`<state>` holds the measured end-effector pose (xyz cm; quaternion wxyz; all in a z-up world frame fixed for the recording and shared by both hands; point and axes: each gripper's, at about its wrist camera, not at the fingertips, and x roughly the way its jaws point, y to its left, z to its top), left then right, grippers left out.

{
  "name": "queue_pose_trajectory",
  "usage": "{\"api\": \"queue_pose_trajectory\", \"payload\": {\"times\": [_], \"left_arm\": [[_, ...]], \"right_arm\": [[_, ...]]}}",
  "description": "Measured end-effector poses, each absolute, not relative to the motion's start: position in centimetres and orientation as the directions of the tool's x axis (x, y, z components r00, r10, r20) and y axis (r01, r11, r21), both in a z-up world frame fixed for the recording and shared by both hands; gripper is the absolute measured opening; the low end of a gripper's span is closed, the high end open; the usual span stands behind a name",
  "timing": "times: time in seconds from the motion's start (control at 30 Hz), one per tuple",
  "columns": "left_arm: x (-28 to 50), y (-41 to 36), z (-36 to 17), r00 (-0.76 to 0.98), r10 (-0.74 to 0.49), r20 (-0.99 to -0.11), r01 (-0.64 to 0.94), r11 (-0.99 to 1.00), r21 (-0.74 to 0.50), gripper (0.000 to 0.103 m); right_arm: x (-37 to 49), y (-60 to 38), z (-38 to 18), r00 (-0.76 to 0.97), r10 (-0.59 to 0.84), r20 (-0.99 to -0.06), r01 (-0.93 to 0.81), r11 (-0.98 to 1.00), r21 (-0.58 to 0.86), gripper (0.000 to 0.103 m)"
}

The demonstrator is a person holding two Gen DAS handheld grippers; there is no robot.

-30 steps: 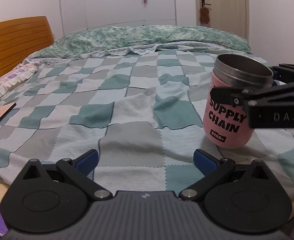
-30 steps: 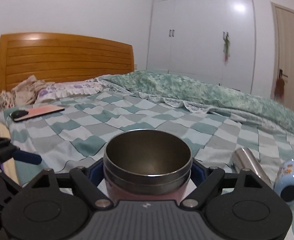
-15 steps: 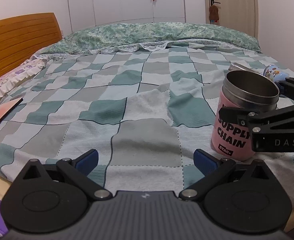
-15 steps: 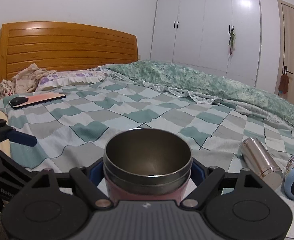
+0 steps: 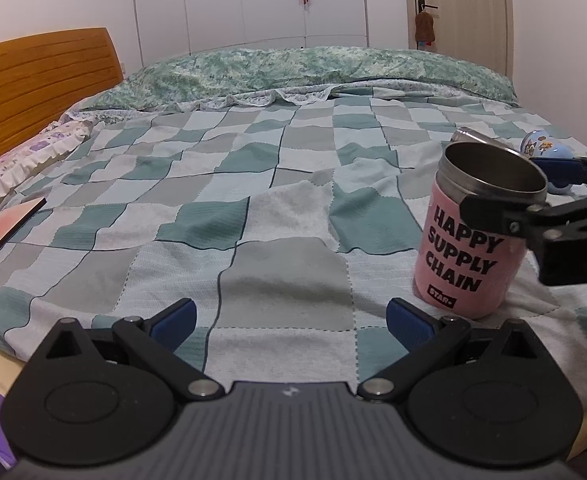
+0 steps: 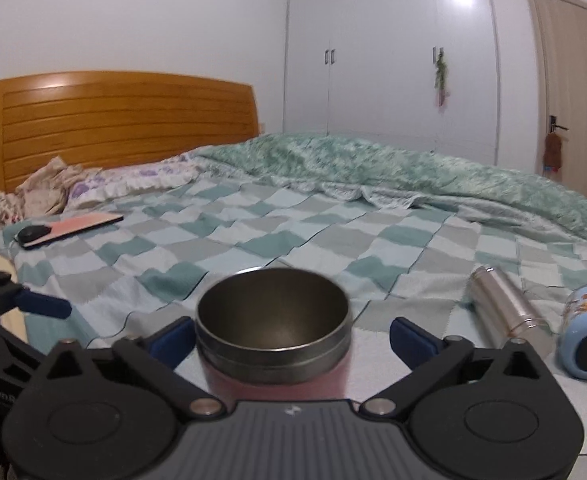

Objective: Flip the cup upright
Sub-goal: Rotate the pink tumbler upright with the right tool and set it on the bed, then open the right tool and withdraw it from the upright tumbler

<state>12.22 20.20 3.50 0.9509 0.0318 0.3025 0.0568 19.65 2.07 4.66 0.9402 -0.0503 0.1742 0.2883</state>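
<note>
Soft checkered bed (image 5: 285,184) under the upright cup (image 6: 273,344), lower centre; right gripper (image 6: 291,334) spread wide, left gripper (image 5: 289,314) open, empty: a withdrawing nudge could topple it.

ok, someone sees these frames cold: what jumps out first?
The pink cup lettered HAPPY SUPPLY CHAIN, standing upright near the bed's front edge, steel mouth open upward, between the open fingers of the right gripper. Then the checked teal-and-grey bedspread filling both views. Beyond the cup lie a steel flask and a blue bottle, both on their sides.
</note>
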Motion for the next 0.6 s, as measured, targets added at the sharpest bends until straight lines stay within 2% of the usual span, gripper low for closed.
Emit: {"api": "queue_pose_trajectory", "payload": {"times": [0.3,0.6], "left_arm": [[9.5,16.7,5.8,0.856,0.084,-0.51,-0.053,0.996,0.076,0.103],[5.2,8.9,7.3,0.94,-0.022,-0.341,0.029,0.999,0.018,0.103]], "right_arm": [[16.1,-3.3,7.1,0.829,0.501,-0.247,-0.516,0.856,0.004,0.103],[10.4,-12.3,7.4,0.905,0.392,-0.164,-0.403,0.914,-0.041,0.103]]}}
